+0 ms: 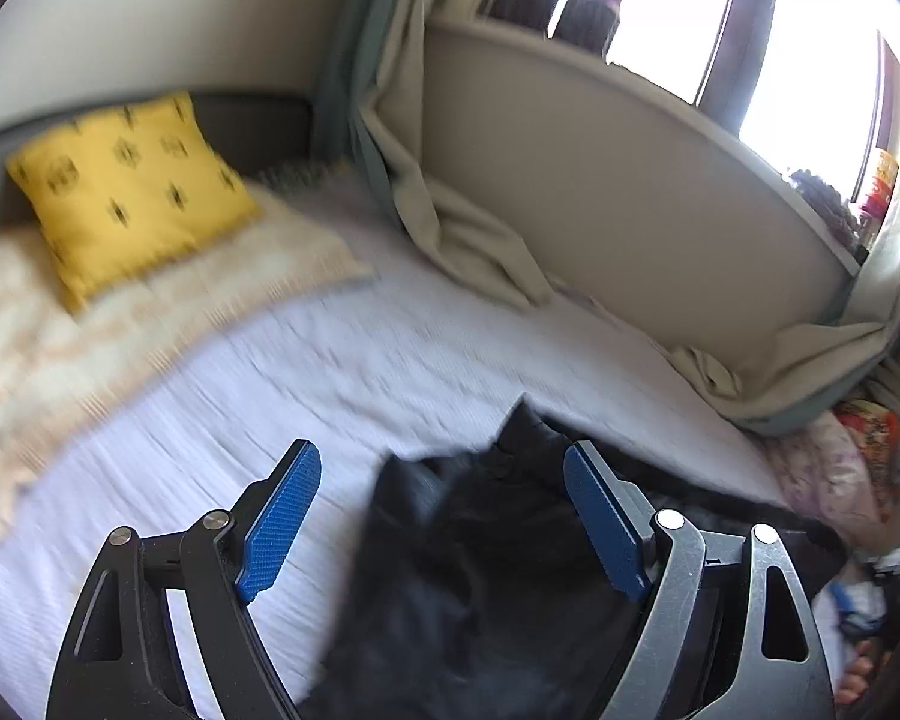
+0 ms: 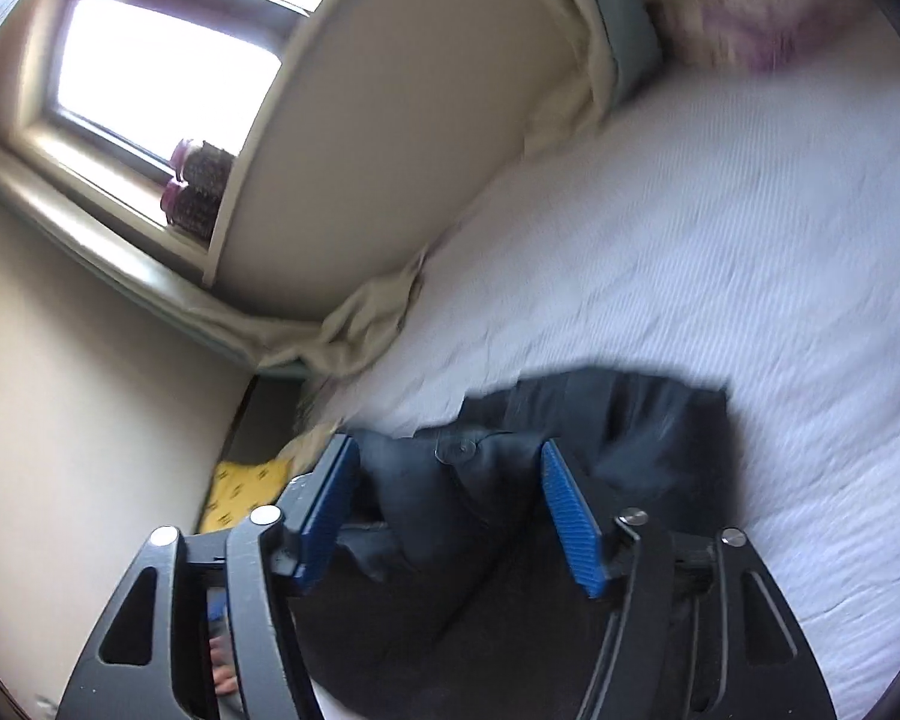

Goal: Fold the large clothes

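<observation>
Both sets of fingers, left (image 1: pixel 441 516) and right (image 2: pixel 447 507), gape empty, the dark garment (image 2: pixel 600 420) lying just below and ahead on the bed (image 2: pixel 720 240).

Garment (image 1: pixel 486 552) on bed (image 1: pixel 270 396); cushion (image 1: pixel 132 186) beyond.

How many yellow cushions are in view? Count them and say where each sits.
1. The yellow cushion leans at the head of the bed on a cream blanket; the right wrist view shows a yellow patch at the bed's edge, perhaps the same one. Others may be hidden.
</observation>
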